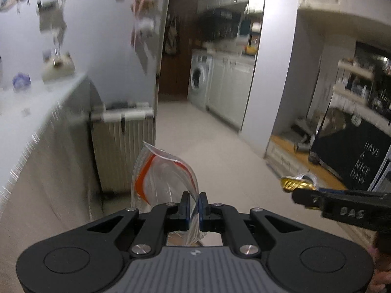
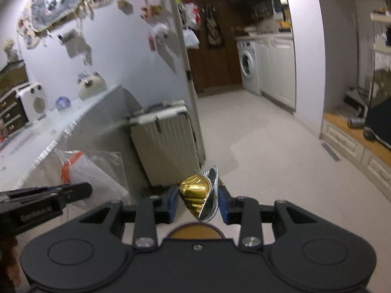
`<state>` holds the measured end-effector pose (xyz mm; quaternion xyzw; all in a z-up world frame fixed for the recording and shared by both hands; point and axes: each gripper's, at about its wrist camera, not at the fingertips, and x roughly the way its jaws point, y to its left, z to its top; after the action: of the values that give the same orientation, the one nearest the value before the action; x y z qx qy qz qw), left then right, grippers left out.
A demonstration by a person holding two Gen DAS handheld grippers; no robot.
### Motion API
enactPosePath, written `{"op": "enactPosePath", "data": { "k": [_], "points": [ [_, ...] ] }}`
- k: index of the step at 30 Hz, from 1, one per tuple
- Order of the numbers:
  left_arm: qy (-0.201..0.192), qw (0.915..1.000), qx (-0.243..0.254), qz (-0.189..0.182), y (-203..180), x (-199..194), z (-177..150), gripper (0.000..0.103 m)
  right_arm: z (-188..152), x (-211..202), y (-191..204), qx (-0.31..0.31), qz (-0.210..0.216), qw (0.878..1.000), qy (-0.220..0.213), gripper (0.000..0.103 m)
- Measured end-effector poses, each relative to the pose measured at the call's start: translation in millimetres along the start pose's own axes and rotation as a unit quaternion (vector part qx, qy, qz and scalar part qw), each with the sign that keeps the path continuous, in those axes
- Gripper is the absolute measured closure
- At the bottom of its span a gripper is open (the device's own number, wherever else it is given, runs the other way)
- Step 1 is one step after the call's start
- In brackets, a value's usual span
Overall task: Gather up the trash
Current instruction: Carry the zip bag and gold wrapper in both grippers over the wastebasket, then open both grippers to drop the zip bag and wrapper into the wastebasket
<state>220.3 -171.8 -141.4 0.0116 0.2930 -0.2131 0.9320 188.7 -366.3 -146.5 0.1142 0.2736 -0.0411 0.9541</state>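
Observation:
My left gripper (image 1: 193, 201) is shut on a clear plastic zip bag (image 1: 161, 173) with an orange-red strip; the bag stands up crumpled above the blue pads. In the right wrist view the same bag (image 2: 92, 171) hangs at the left, beside the left gripper's black body (image 2: 46, 199). My right gripper (image 2: 198, 199) is shut on a crushed gold coffee capsule (image 2: 195, 193) with a silver rim. That capsule (image 1: 295, 183) also shows at the right of the left wrist view, in the tip of the right gripper (image 1: 305, 195). Both grippers are carried in the air above a pale tiled floor (image 2: 268, 146).
A long white counter (image 2: 48, 127) runs along the left with ornaments on it. A ribbed radiator (image 2: 166, 146) stands at its end. Ahead lie a washing machine (image 2: 249, 66) and white cabinets (image 2: 278, 70). A low wooden bench (image 2: 352, 131) and a dark chalkboard sign (image 1: 361, 156) are at the right.

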Motion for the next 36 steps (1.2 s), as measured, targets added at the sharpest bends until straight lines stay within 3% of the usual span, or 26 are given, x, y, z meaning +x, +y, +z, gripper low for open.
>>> {"op": "enactPosePath", "data": {
  "k": [6,15,22,30,34,36],
  "points": [
    [0.079,0.9965,-0.025,0.013,20,79,-33,0.097,-34,61,-21,0.015,-0.012,0.998,0.065,0.068],
    [0.176,0.9813,-0.071,0.032,61,185,-80,0.097,-75,164,-39,0.018,-0.013,0.986,0.163,0.068],
    [0.217,0.9723,-0.073,0.044,90,262,-115,0.097,-99,232,-43,0.007,-0.005,0.981,0.193,0.068],
    [0.275,0.9595,-0.057,0.018,95,323,-162,0.097,-124,299,-39,-0.009,0.005,0.975,0.223,0.067],
    [0.290,0.9525,-0.092,0.012,109,341,-184,0.097,-124,334,-43,0.020,0.016,0.971,0.238,0.067],
    [0.282,0.9532,-0.110,0.005,114,348,-187,0.096,-122,353,-40,0.034,0.024,0.969,0.245,0.067]
  ]
}}
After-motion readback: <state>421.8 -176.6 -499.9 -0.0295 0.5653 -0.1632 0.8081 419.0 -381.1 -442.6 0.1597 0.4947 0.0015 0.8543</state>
